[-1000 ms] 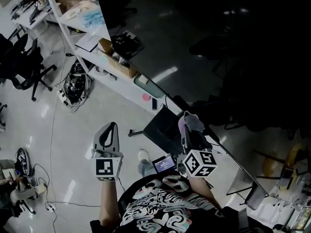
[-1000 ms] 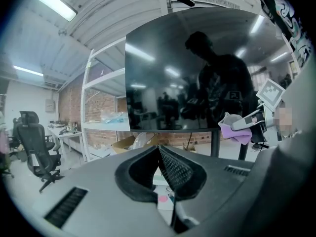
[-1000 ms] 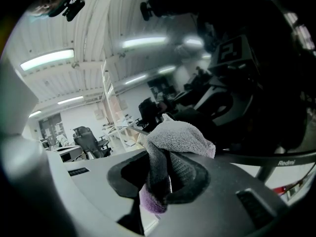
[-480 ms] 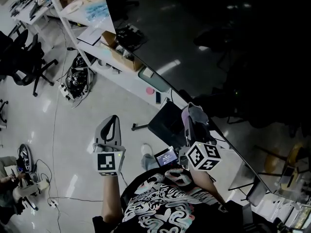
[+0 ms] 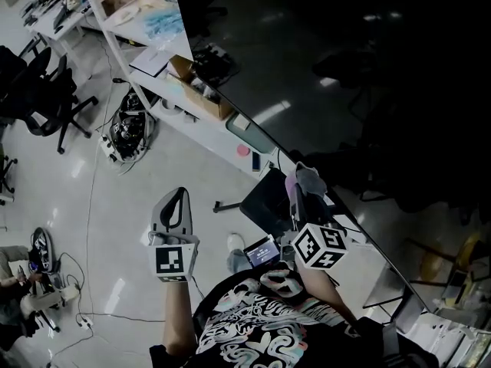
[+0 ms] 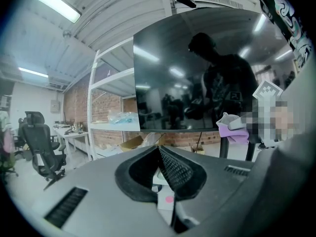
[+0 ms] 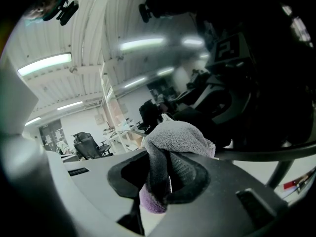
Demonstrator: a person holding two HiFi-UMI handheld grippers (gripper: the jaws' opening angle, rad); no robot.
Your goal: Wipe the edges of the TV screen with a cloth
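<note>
Workshop floor (image 5: 115,205), pale and glossy, spreads out to the left of the TV screen (image 5: 345,90). That big dark panel takes up the whole upper right of the head view, its lower edge running on a diagonal. Past the screen's far corner stands a white shelving rack (image 5: 115,29), loaded with boxes and bags. Further out from the screen sits a black office chair (image 5: 42,106). Now the grippers: the left gripper (image 5: 177,200) hangs over the floor, well apart from the screen, jaws pressed together with nothing between them. The right gripper (image 7: 165,166) is up just beside the screen's lower edge, clamped on a cloth (image 5: 307,178). It's grey and lilac terry, bunched over the jaw tips. Whether the cloth actually touches that edge, I can't tell.
</note>
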